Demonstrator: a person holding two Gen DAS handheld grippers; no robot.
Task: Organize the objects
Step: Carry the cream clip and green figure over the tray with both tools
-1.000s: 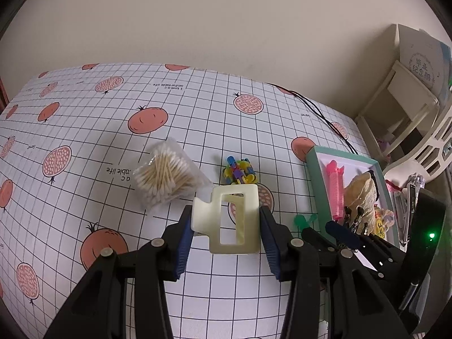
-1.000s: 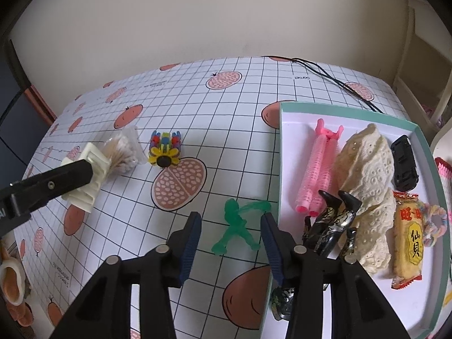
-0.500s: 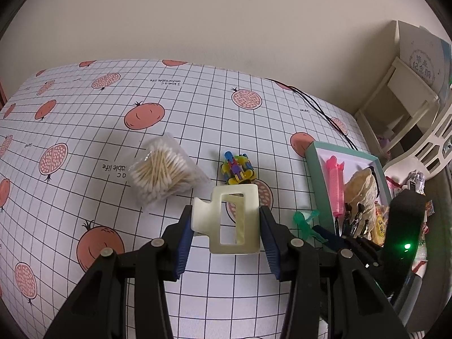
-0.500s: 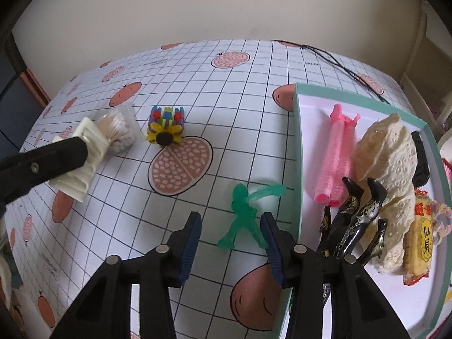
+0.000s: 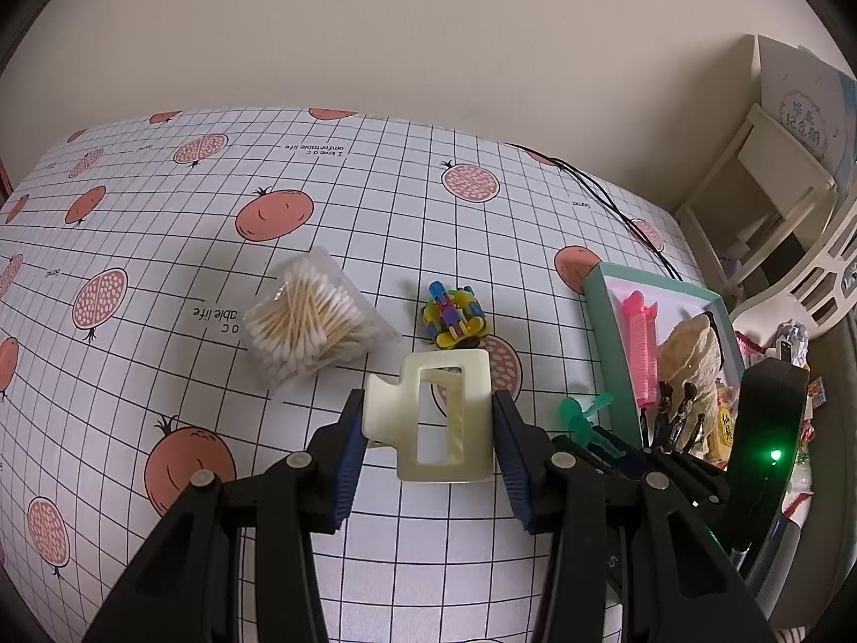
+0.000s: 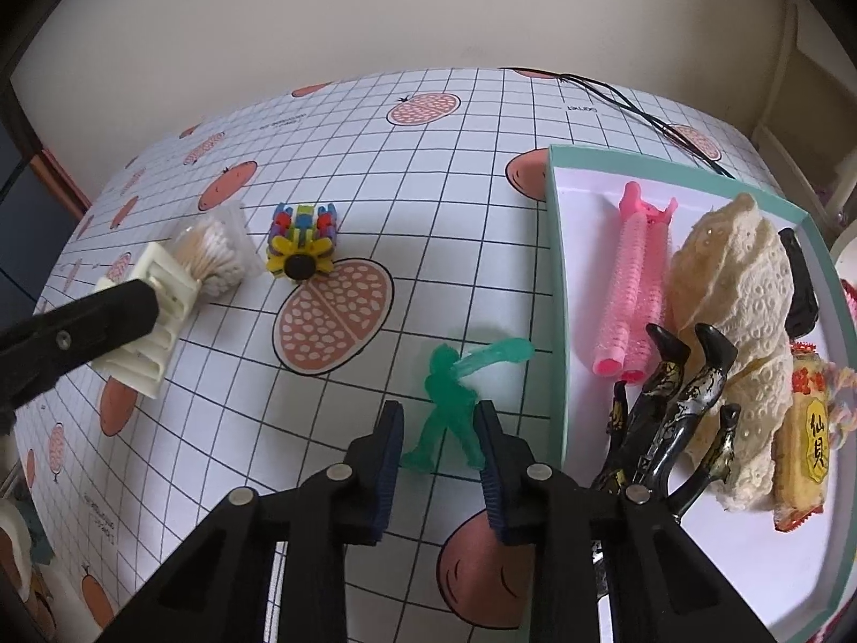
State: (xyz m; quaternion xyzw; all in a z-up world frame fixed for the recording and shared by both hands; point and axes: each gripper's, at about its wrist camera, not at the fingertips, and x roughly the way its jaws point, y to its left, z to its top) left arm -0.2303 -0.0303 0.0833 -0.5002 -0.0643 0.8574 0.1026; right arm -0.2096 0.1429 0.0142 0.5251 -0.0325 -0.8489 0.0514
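Left gripper [image 5: 428, 428]: pinching cream hair clip [image 5: 444, 418], held above tablecloth [image 5: 160, 203]. Right gripper [image 6: 436, 442]: jaws closing around legs of green figure [image 6: 450, 402]; figure lying on cloth just left of tray [image 6: 557, 289]; pad contact: cannot tell. Swab bag [image 5: 310, 316] and toy [image 5: 452, 316] beyond clip.

Left gripper [image 5: 428, 428]: black angular arms, ribbed blue pads, silver round screws; right gripper [image 6: 438, 455] is built alike; a green light glows on its black housing.
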